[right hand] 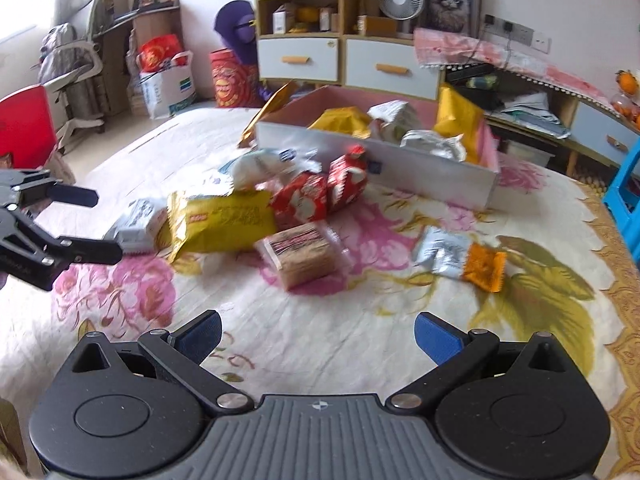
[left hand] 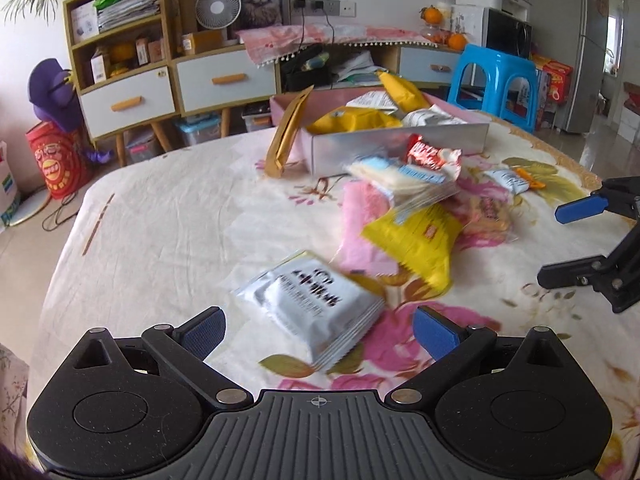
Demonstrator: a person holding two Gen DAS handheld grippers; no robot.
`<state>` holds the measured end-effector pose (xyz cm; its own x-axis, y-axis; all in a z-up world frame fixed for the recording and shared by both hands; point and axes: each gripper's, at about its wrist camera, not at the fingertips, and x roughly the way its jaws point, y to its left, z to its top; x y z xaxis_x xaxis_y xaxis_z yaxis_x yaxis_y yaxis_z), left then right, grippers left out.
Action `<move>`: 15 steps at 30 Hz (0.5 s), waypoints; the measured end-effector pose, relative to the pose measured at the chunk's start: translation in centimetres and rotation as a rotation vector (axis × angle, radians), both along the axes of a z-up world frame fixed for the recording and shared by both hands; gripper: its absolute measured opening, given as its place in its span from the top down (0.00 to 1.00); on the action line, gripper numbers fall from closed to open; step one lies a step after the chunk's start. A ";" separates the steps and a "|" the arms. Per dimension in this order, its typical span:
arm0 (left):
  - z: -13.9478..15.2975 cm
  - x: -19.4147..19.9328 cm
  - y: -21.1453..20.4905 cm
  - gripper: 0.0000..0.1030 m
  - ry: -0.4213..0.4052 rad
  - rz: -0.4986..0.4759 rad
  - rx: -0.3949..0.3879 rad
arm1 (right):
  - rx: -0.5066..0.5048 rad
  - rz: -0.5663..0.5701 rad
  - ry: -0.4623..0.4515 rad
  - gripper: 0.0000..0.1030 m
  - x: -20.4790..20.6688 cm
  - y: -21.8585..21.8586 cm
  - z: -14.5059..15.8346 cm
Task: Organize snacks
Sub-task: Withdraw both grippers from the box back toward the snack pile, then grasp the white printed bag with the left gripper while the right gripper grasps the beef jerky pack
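Left wrist view: flat white foil snack packet (left hand: 310, 307) lies just ahead of left gripper (left hand: 318, 332), jaws wide, empty. Judged light, crinkly, slippery; best pinched across sealed edge. Right gripper (right hand: 318, 334) also wide, empty.

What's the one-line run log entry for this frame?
phase: approach | left hand-held gripper: open, empty, white packet ahead | right hand-held gripper: open, empty | box: partly filled | loose snacks remain on table
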<state>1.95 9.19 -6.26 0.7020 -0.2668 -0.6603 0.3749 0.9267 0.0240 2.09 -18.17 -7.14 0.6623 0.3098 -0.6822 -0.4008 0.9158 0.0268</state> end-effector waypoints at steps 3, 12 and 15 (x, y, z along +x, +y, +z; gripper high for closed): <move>-0.8 0.6 0.5 0.02 0.009 -0.011 -0.004 | -0.017 0.028 0.012 0.08 0.1 0.9 -0.8; -2.2 2.6 0.7 0.00 0.001 -0.038 -0.024 | -0.033 0.057 -0.029 0.07 0.9 1.9 -1.5; -2.3 3.0 0.6 0.00 -0.014 -0.051 -0.029 | -0.024 0.077 -0.056 0.07 1.2 1.8 -1.7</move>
